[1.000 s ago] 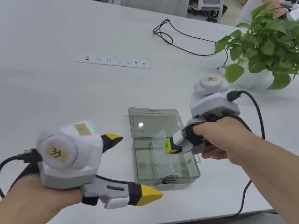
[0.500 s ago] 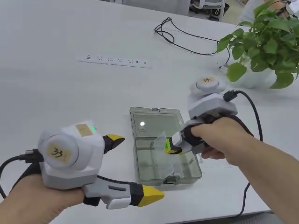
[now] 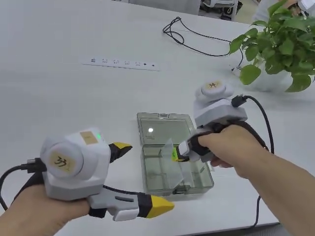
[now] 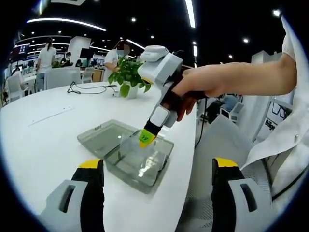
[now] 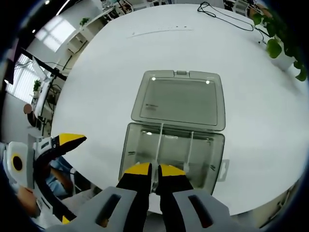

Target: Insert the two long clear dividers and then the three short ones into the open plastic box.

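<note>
Our right gripper (image 3: 176,155), fingers pinching a clear divider (image 3: 170,164), hangs over the open plastic box (image 3: 142,169) on the worktop (image 3: 74,98), the sheet's long axis running near to far. The left gripper (image 3: 141,177) hovers near-left, fingers spread. The right gripper view shows a second divider (image 5: 189,145) standing to its right; the head view shows the sheet's face.

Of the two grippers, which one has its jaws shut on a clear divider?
The right gripper. Its jaws pinch a divider over the box. The left gripper has its jaws wide apart and holds nothing.
</note>
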### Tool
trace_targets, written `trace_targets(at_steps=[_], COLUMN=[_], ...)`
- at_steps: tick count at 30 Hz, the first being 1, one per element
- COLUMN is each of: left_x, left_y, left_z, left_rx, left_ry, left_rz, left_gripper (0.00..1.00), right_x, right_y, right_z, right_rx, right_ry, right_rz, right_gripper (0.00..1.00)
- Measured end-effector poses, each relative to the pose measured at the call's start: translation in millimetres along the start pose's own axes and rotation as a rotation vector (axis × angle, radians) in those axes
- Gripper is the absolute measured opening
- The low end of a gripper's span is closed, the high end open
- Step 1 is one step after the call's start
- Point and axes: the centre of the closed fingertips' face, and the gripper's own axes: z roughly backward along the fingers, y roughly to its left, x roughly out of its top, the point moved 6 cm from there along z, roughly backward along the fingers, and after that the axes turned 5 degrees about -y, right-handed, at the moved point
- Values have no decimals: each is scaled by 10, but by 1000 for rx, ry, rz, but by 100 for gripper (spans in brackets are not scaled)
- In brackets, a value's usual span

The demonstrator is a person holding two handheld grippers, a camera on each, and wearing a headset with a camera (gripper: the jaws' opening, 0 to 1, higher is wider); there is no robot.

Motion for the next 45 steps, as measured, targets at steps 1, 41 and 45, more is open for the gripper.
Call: trace_targets(at_steps=[1,41,45], left_x=[1,-32,-25], left_y=[-1,55,67], left_z=[0,11,20], left_rx=[-2,11,19], left_ry=[-1,17,20], left_rz=[2,8,10], left_gripper=[95,97,97], right_x=[2,-87,-86], right_y=[-3,41,23], right_z=[-7,-184,-225], right_rx=[0,59,69], right_ry=[-1,-3,-3], right_rz=[2,66,74], right_gripper=[6,7,8])
